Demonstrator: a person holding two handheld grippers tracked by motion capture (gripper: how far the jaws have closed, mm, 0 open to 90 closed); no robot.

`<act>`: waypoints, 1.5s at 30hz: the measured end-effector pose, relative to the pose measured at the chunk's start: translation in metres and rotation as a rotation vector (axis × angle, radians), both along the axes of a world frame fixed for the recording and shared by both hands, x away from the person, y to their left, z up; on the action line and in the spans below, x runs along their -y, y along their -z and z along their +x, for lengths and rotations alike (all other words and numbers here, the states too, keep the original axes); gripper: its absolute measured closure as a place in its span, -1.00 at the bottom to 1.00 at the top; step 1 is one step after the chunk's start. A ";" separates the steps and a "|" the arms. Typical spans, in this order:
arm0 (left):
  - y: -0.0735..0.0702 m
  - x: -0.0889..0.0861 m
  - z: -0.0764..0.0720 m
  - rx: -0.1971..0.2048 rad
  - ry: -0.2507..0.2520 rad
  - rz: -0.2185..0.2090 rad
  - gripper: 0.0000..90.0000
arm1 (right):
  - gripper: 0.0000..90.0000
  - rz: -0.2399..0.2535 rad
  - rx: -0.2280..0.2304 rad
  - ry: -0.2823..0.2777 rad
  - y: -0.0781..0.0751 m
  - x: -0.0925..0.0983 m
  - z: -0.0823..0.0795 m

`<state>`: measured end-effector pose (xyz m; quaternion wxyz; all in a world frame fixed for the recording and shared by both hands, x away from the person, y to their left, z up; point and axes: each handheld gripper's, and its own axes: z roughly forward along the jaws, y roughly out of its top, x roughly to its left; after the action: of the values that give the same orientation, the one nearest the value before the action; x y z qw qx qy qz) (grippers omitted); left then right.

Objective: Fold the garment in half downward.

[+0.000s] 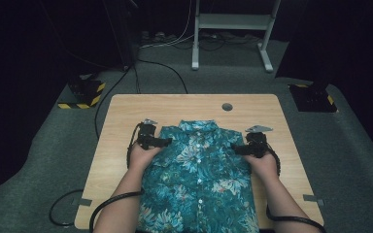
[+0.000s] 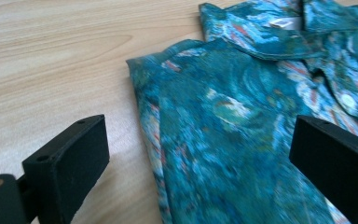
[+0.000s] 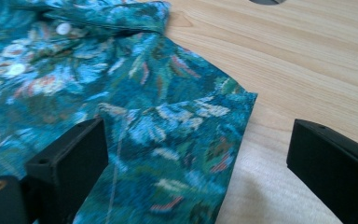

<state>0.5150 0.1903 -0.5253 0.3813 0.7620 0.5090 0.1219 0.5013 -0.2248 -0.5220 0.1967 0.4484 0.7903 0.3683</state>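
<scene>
A teal floral button-up shirt (image 1: pixel 196 170) lies flat on the wooden table (image 1: pixel 126 111), collar toward the far edge and hem hanging over the near edge. My left gripper (image 1: pixel 167 141) sits at the shirt's left shoulder, jaws pointing inward. In the left gripper view it (image 2: pixel 200 140) is open, straddling the folded shoulder edge of the shirt (image 2: pixel 242 116) without pressing it. My right gripper (image 1: pixel 235 149) is at the opposite shoulder. In the right gripper view it (image 3: pixel 198 144) stands open over the shirt's (image 3: pixel 121 79) shoulder corner, one jaw above cloth, the other above bare wood (image 3: pixel 307 70).
A round hole (image 1: pixel 227 106) is set in the table near its far edge. Bare wood lies on either side of the shirt. Beyond the table stand a white frame (image 1: pixel 233 29) and two yellow-striped bases (image 1: pixel 83 93), with cables across the grey floor.
</scene>
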 end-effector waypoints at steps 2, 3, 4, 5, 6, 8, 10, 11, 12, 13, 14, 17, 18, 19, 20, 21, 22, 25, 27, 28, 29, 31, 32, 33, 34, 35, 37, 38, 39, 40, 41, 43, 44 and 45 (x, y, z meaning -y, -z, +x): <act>0.000 0.001 0.004 -0.007 -0.005 0.003 -0.87 | -0.84 -0.004 -0.013 0.006 0.002 -0.001 0.004; 0.000 0.002 0.006 -0.009 -0.001 0.004 -0.86 | -0.83 -0.006 -0.018 0.007 0.003 -0.001 0.007; -0.001 0.003 0.007 -0.006 0.003 0.009 -0.84 | -0.82 -0.009 -0.023 0.008 0.004 -0.002 0.009; -0.001 0.004 0.008 -0.007 0.002 0.013 -0.84 | -0.80 -0.012 -0.024 0.010 0.004 -0.002 0.011; -0.001 0.005 0.010 -0.010 0.000 0.013 -0.84 | -0.79 -0.011 -0.025 0.015 0.004 -0.003 0.013; 0.000 0.006 0.012 -0.016 -0.008 0.014 -0.83 | -0.78 -0.006 -0.035 0.026 0.005 -0.003 0.016; 0.002 0.007 0.014 -0.021 -0.012 0.019 -0.81 | -0.75 0.000 -0.041 0.036 0.006 -0.004 0.020; 0.002 0.007 0.015 -0.027 -0.013 0.028 -0.80 | -0.73 0.005 -0.049 0.046 0.007 -0.004 0.021; 0.003 0.007 0.016 -0.030 -0.019 0.034 -0.79 | -0.71 0.010 -0.055 0.052 0.008 -0.005 0.022; 0.003 0.007 0.017 -0.032 -0.023 0.032 -0.78 | -0.69 0.013 -0.059 0.057 0.008 -0.005 0.023; 0.003 0.007 0.018 -0.035 -0.027 0.031 -0.76 | -0.67 0.011 -0.062 0.061 0.009 -0.006 0.024; 0.005 0.007 0.019 -0.039 -0.046 0.036 -0.70 | -0.61 0.001 -0.069 0.066 0.012 -0.009 0.026; 0.004 0.007 0.020 -0.039 -0.051 0.038 -0.68 | -0.60 0.000 -0.071 0.069 0.013 -0.010 0.027; 0.004 0.008 0.021 -0.042 -0.058 0.042 -0.65 | -0.58 0.000 -0.072 0.072 0.013 -0.011 0.027; 0.004 0.008 0.021 -0.042 -0.063 0.043 -0.63 | -0.56 0.002 -0.070 0.077 0.013 -0.012 0.028; 0.003 0.009 0.022 -0.042 -0.068 0.047 -0.60 | -0.53 0.008 -0.071 0.076 0.013 -0.012 0.028; 0.003 0.009 0.022 -0.040 -0.068 0.046 -0.56 | -0.49 0.007 -0.072 0.077 0.013 -0.013 0.029; 0.003 0.011 0.020 -0.026 -0.070 0.064 -0.40 | -0.32 -0.005 -0.080 0.070 0.011 -0.016 0.030; 0.003 0.012 0.020 -0.023 -0.079 0.069 -0.30 | -0.20 -0.017 -0.089 0.071 0.009 -0.019 0.031; 0.003 0.013 0.018 -0.015 -0.087 0.086 -0.20 | -0.16 -0.026 -0.090 0.074 0.008 -0.020 0.032; 0.003 0.015 0.018 -0.011 -0.094 0.110 -0.11 | -0.15 -0.025 -0.095 0.085 0.008 -0.021 0.032; 0.001 0.019 0.018 -0.018 -0.095 0.147 -0.02 | 0.03 -0.020 -0.110 0.097 0.006 -0.022 0.033; 0.000 0.021 0.018 -0.021 -0.089 0.157 0.05 | 0.07 -0.022 -0.115 0.096 0.005 -0.022 0.033; 0.000 0.022 0.017 -0.020 -0.079 0.165 0.09 | 0.12 -0.025 -0.123 0.102 0.004 -0.023 0.033; 0.000 0.024 0.016 -0.014 -0.075 0.182 0.13 | 0.19 -0.028 -0.126 0.104 0.004 -0.024 0.032; 0.000 0.026 0.016 -0.008 -0.074 0.195 0.17 | 0.28 -0.038 -0.123 0.100 0.004 -0.025 0.032; 0.000 0.027 0.015 -0.007 -0.073 0.196 0.29 | 0.39 -0.044 -0.119 0.092 0.003 -0.026 0.031; -0.001 0.028 0.015 -0.011 -0.078 0.194 0.37 | 0.42 -0.049 -0.116 0.091 0.003 -0.026 0.031; -0.001 0.029 0.015 -0.015 -0.080 0.191 0.44 | 0.49 -0.050 -0.115 0.096 0.004 -0.026 0.030; -0.002 0.030 0.015 -0.019 -0.086 0.195 0.51 | 0.54 -0.048 -0.113 0.099 0.004 -0.026 0.030; -0.002 0.031 0.015 -0.025 -0.089 0.191 0.57 | 0.57 -0.044 -0.113 0.102 0.004 -0.026 0.029; -0.003 0.032 0.015 -0.042 -0.097 0.183 0.71 | 0.71 -0.037 -0.116 0.107 0.004 -0.026 0.029; -0.003 0.032 0.015 -0.049 -0.098 0.176 0.78 | 0.78 -0.029 -0.125 0.112 0.004 -0.027 0.028; -0.003 0.033 0.015 -0.050 -0.101 0.172 0.85 | 0.85 -0.019 -0.132 0.113 0.004 -0.028 0.028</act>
<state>0.5298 0.1569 -0.5224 0.2950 0.7680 0.5439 0.1651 0.5291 -0.1970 -0.5257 0.1691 0.5138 0.7784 0.3186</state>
